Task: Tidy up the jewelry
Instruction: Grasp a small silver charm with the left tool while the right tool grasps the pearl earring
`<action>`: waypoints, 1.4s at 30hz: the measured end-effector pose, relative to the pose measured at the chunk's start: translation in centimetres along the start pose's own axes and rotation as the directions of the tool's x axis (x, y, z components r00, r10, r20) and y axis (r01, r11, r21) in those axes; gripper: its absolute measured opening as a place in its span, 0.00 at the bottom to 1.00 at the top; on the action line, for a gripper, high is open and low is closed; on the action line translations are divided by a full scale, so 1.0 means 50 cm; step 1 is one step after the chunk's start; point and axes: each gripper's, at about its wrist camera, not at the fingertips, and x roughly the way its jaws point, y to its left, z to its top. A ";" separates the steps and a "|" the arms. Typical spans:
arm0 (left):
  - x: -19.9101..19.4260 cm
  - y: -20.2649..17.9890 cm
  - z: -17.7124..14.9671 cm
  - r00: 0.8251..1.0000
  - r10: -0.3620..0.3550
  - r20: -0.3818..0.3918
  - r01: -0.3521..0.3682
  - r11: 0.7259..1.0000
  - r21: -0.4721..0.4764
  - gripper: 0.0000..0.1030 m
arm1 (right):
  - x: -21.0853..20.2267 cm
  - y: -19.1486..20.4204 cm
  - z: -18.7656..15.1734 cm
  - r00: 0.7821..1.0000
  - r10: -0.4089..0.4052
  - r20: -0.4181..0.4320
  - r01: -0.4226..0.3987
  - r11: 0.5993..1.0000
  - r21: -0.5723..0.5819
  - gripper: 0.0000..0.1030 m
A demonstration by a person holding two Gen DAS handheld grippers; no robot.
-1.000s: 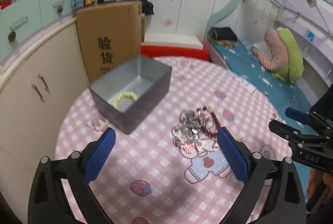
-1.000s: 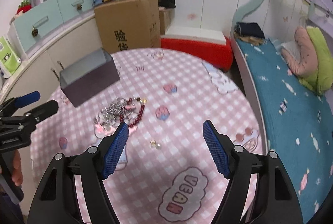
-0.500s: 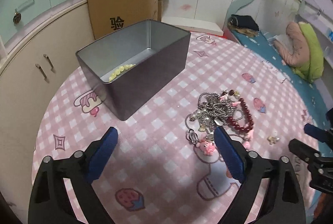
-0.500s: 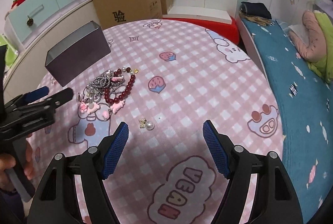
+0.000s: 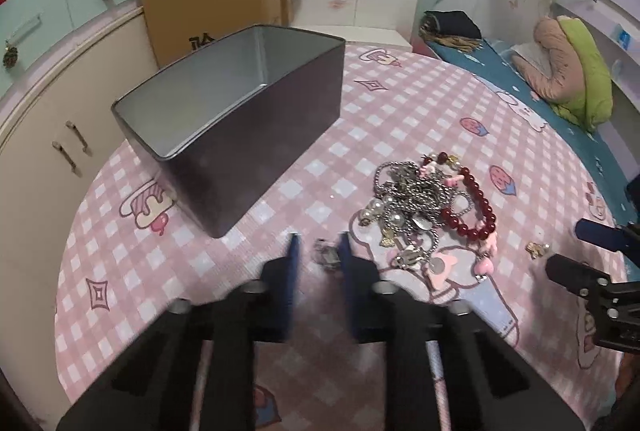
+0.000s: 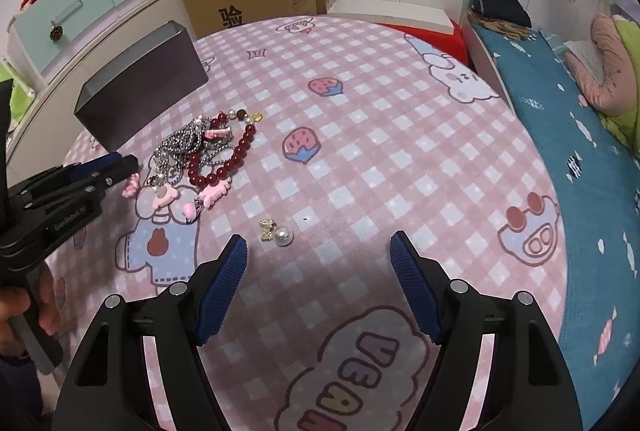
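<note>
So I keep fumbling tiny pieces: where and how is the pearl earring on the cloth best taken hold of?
Grip the pearl earring across its round pearl, coming straight down from above with the open right hand-held gripper. It lies flat and alone on the tablecloth, clear of the jewelry pile, and the gold bow looks too thin to pinch.

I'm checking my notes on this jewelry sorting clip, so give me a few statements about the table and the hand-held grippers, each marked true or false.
1. The tin stands open on the table. True.
2. The red bead bracelet lies inside the tin. False: it lies on the table in the jewelry pile, beside the tin.
3. The left hand-held gripper is closing, with a small silver piece between its jaws. True.
4. The right hand-held gripper is shut on the pearl. False: it is open, and the pearl lies on the table just ahead of its left finger.
5. The table has a pink checked cover. True.
</note>
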 end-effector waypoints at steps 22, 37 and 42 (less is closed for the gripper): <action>-0.055 0.084 -0.010 0.974 -0.229 0.000 0.227 0.965 -0.129 0.10 | 0.013 0.035 -0.001 0.999 0.023 0.032 -0.021 0.999 -0.042 0.70; -0.114 0.070 0.007 0.954 -0.299 0.034 0.301 0.948 -0.108 0.10 | 0.017 0.029 0.007 0.999 -0.028 0.032 0.029 0.999 -0.033 0.27; -0.117 0.060 0.005 0.951 -0.309 0.027 0.310 0.946 -0.096 0.10 | 0.014 0.036 0.002 0.999 -0.031 0.020 0.032 0.998 -0.048 0.16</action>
